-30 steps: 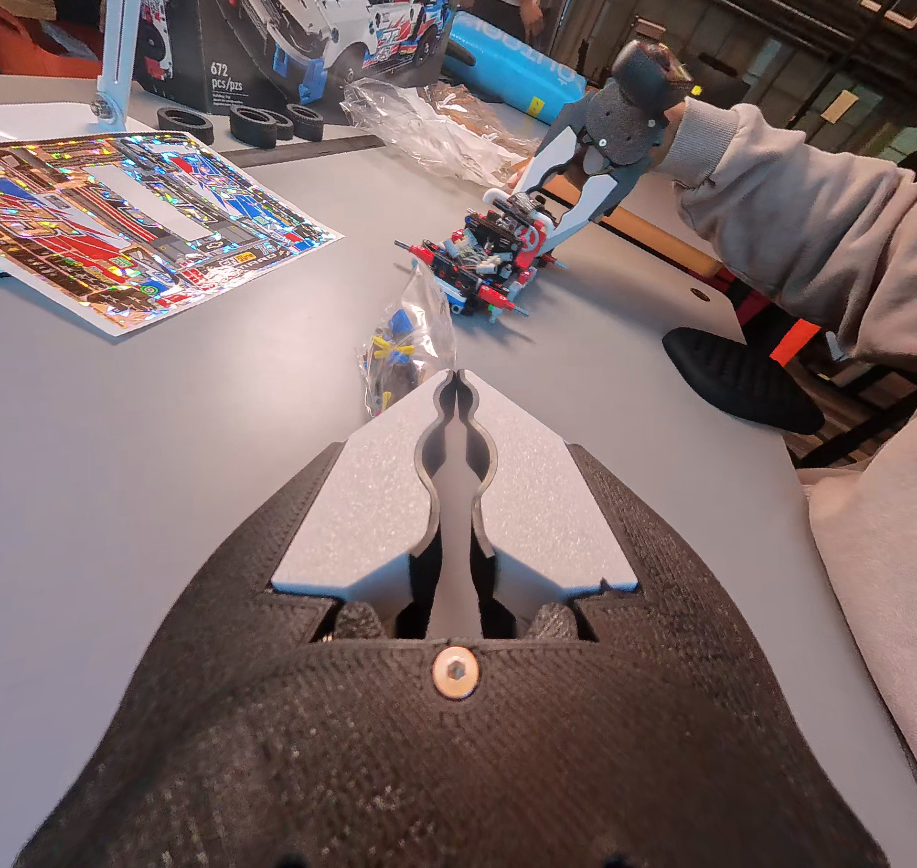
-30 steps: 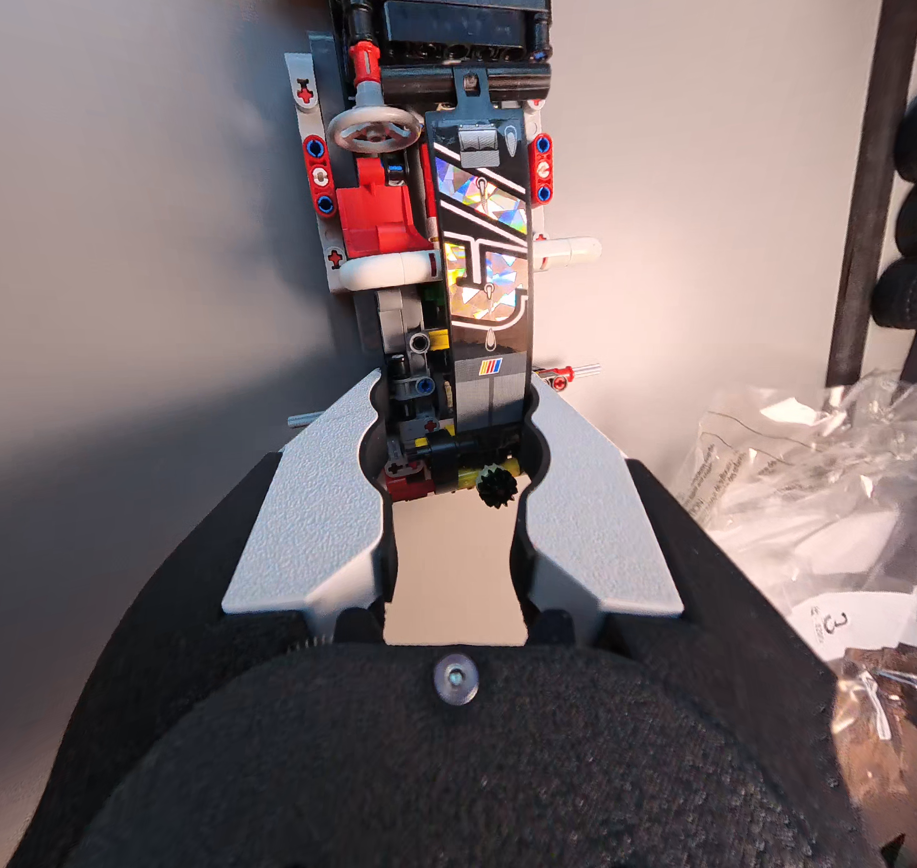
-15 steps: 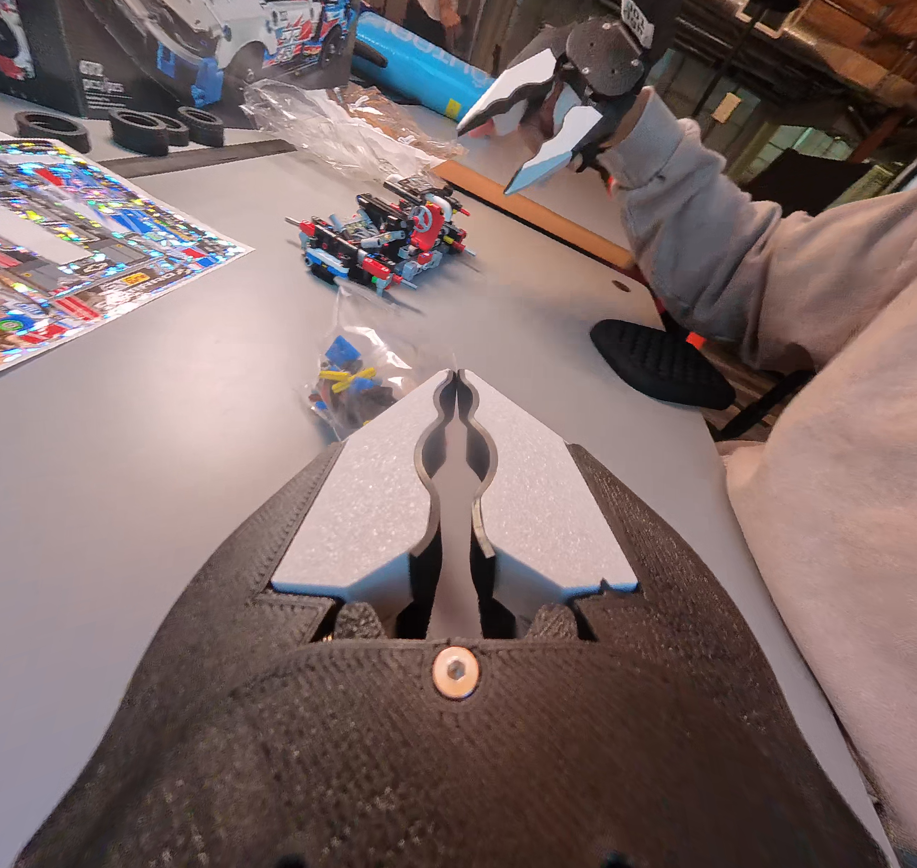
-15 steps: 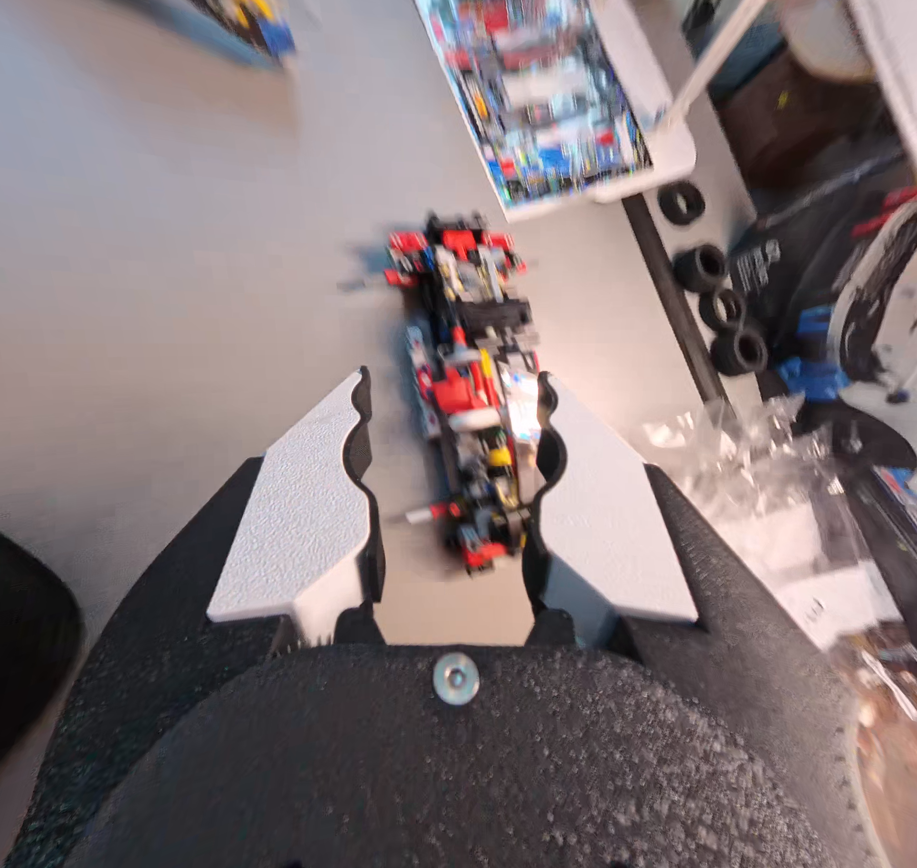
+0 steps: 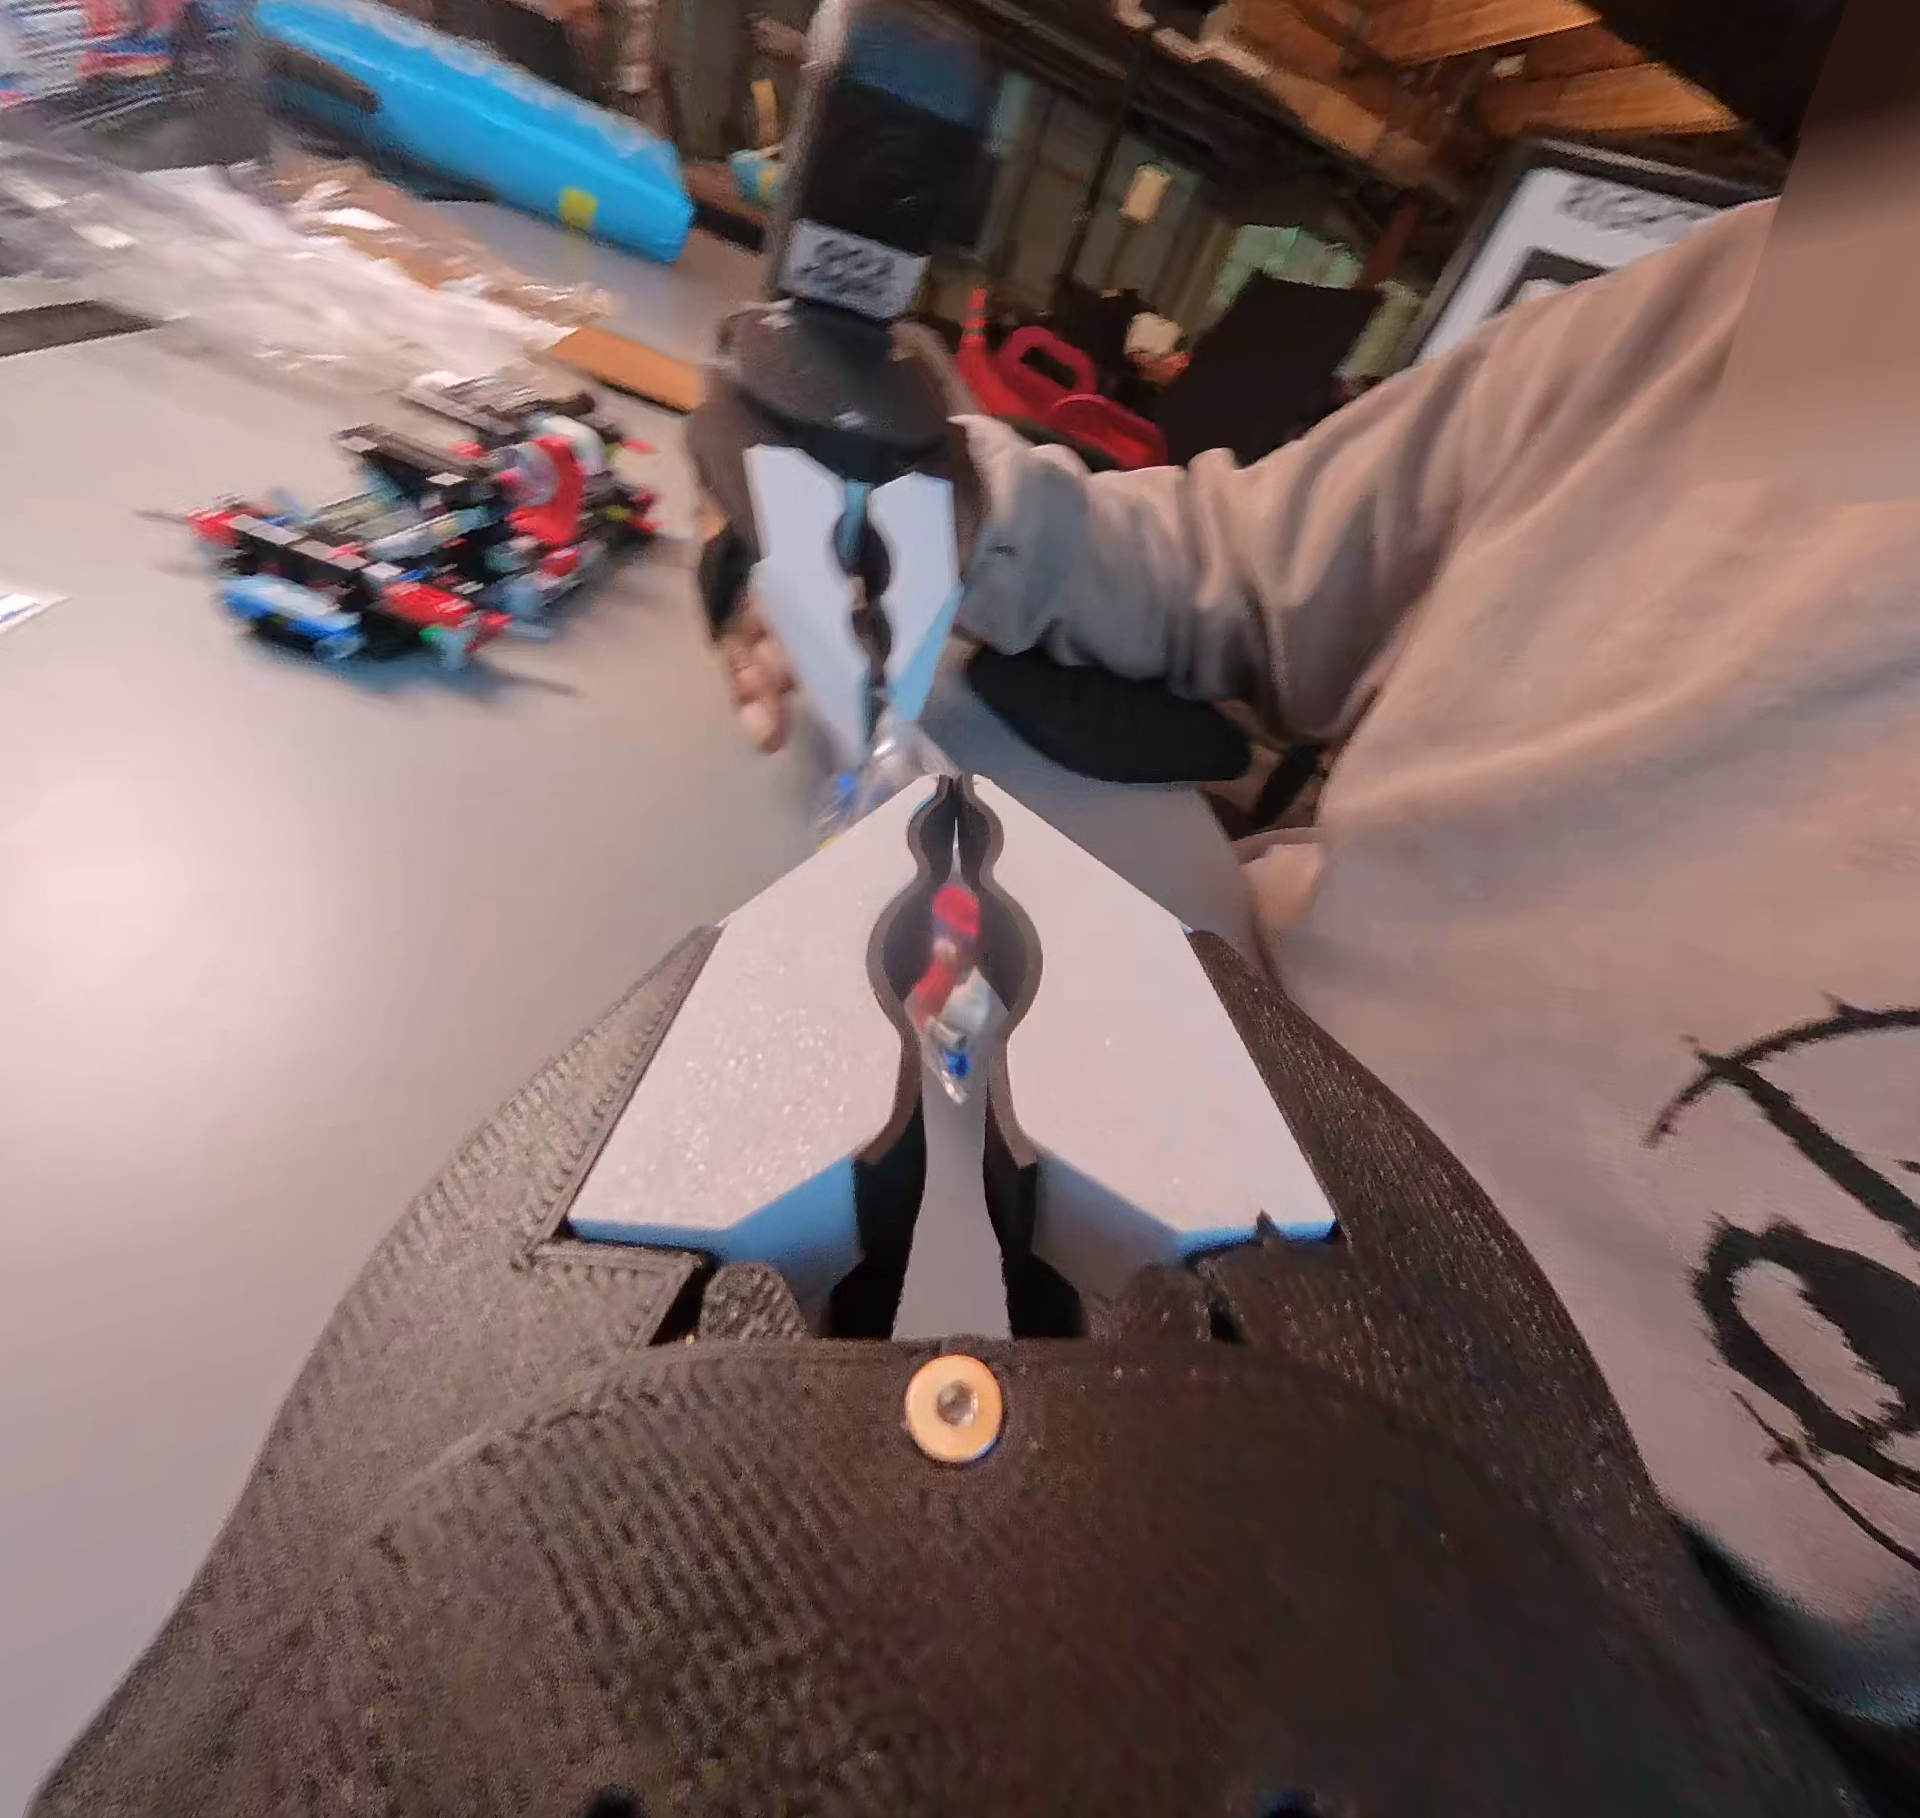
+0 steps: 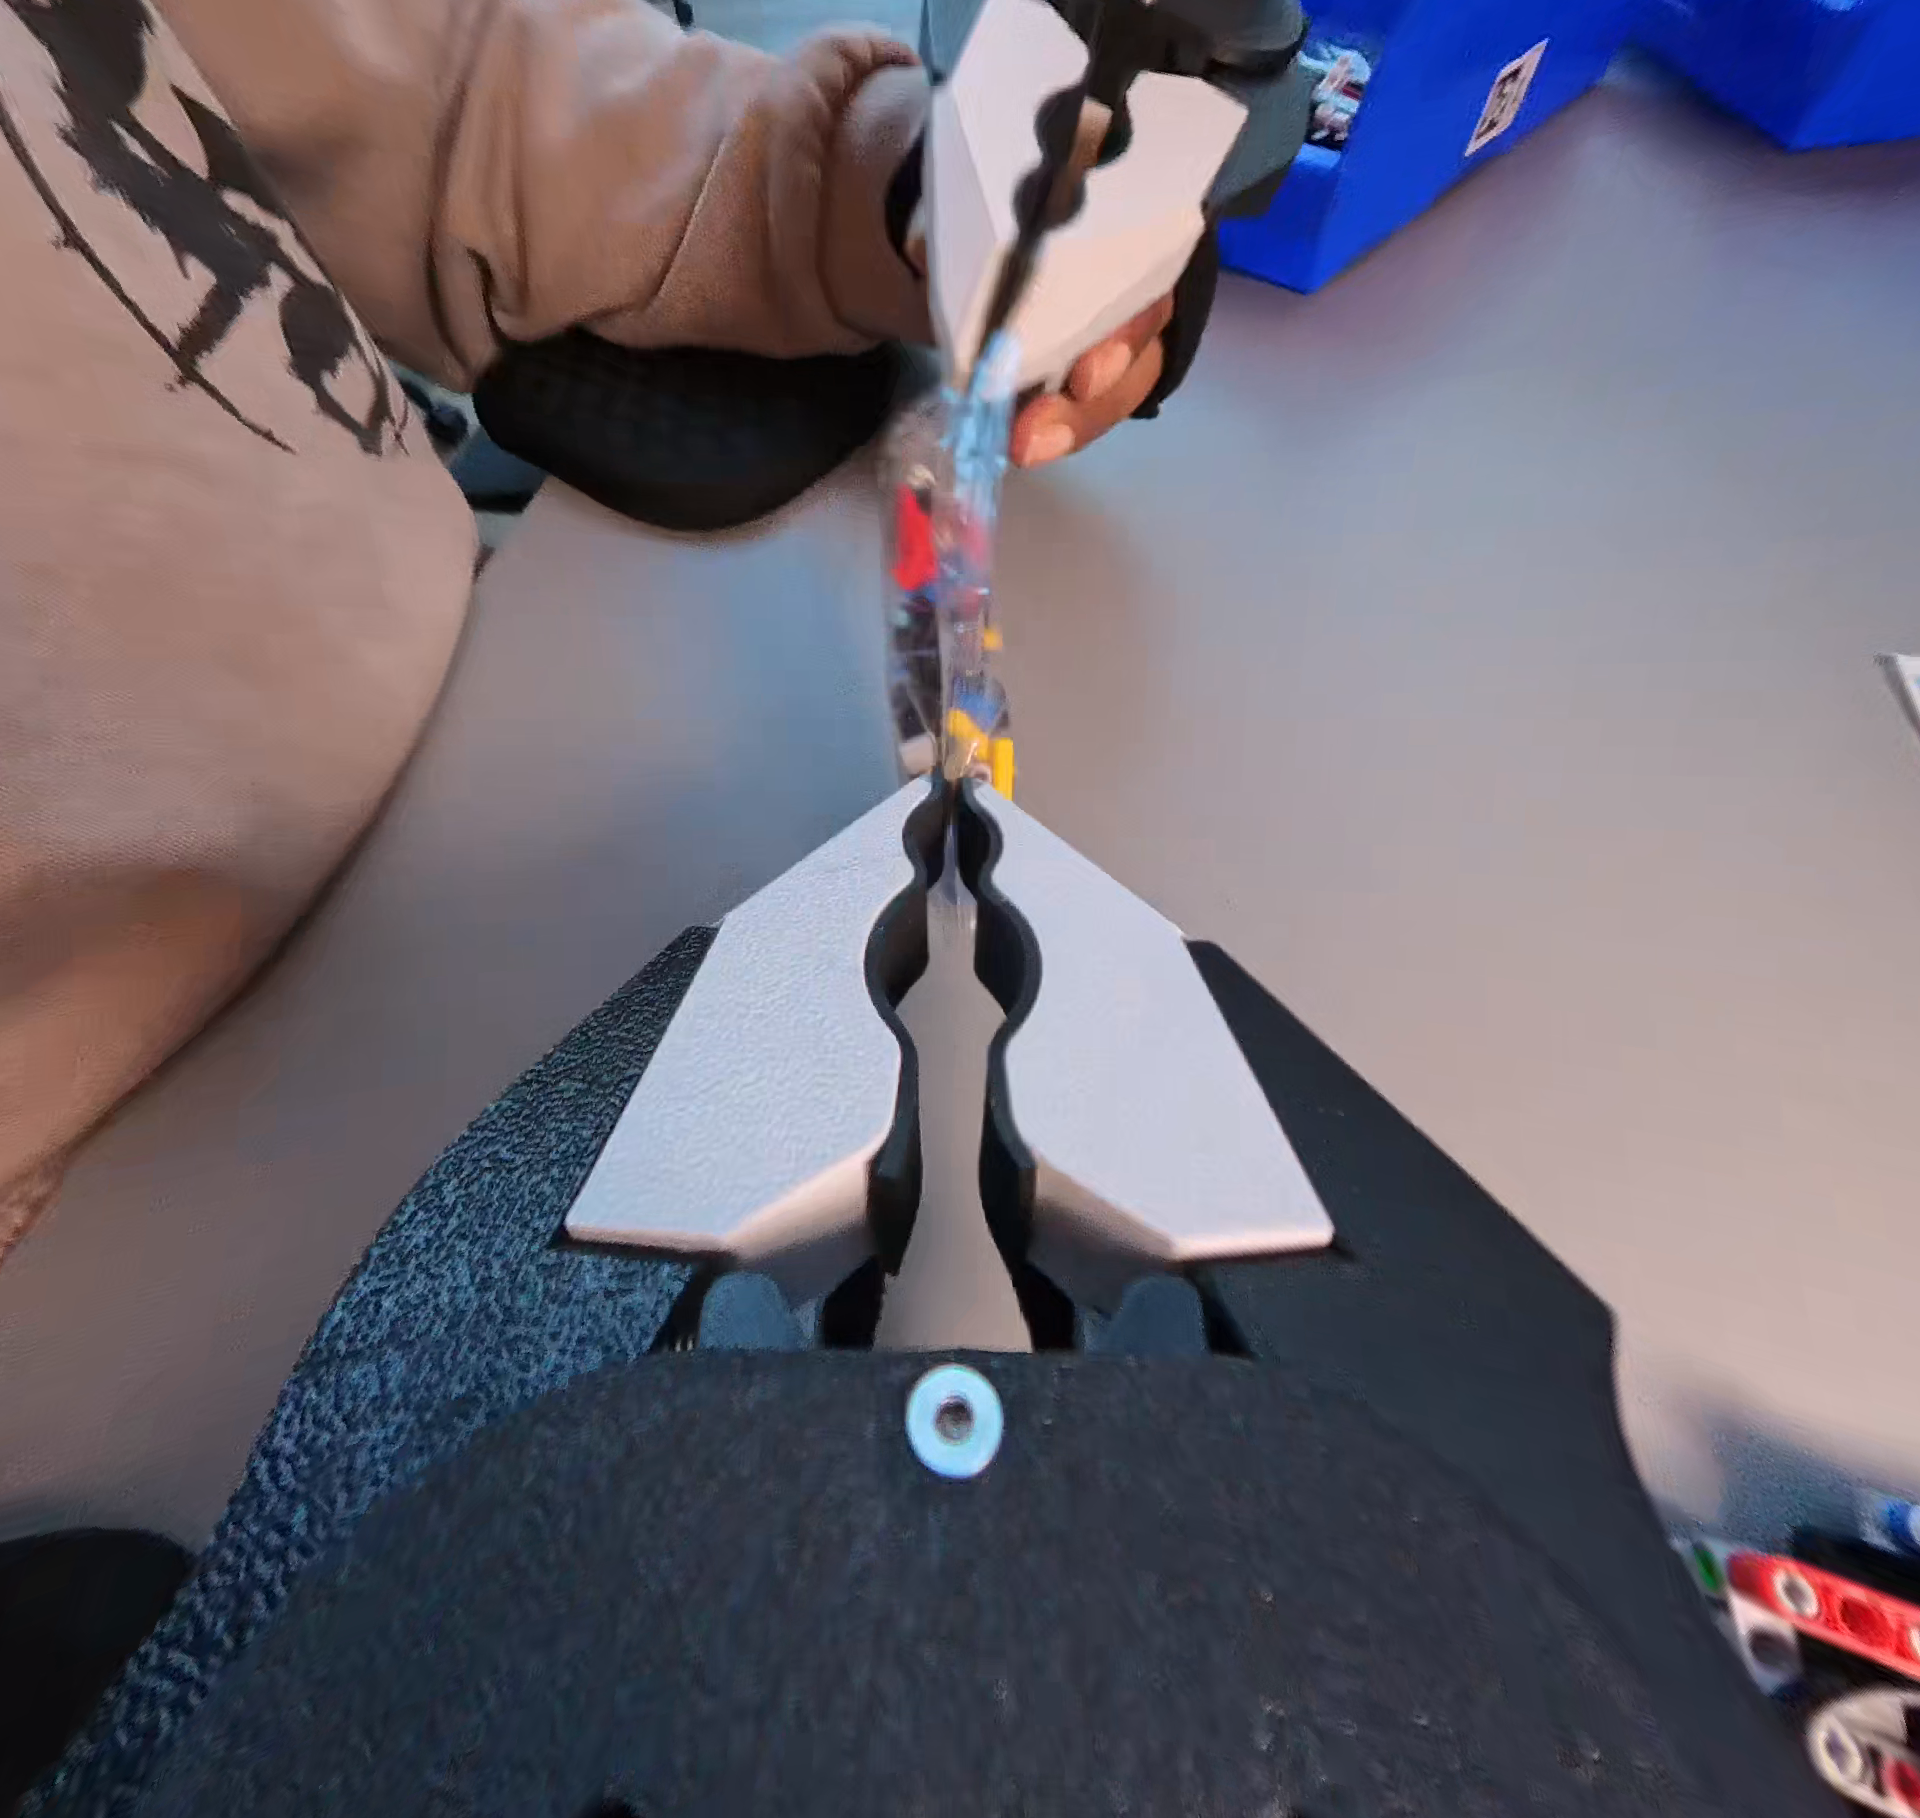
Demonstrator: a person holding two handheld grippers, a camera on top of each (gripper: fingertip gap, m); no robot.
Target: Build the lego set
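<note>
Grey tabletop [image 5: 312, 937], cluttered workshop behind. Small clear parts bag [image 6: 940, 615] is held taut above the table between both tools: left gripper [image 5: 956, 792] and right gripper [image 6: 951, 792] are each pinched closed on an end. Half-built car chassis [image 5: 416, 542] is left far left, unbodied; bag is judged unopened, most assembly remaining.

Clear plastic bag of small parts [image 6: 940, 615] stretched taut above grey table, red, blue, yellow pieces inside. Half-built red-and-black car chassis [image 5: 416, 542] lies on table, blurred.
</note>
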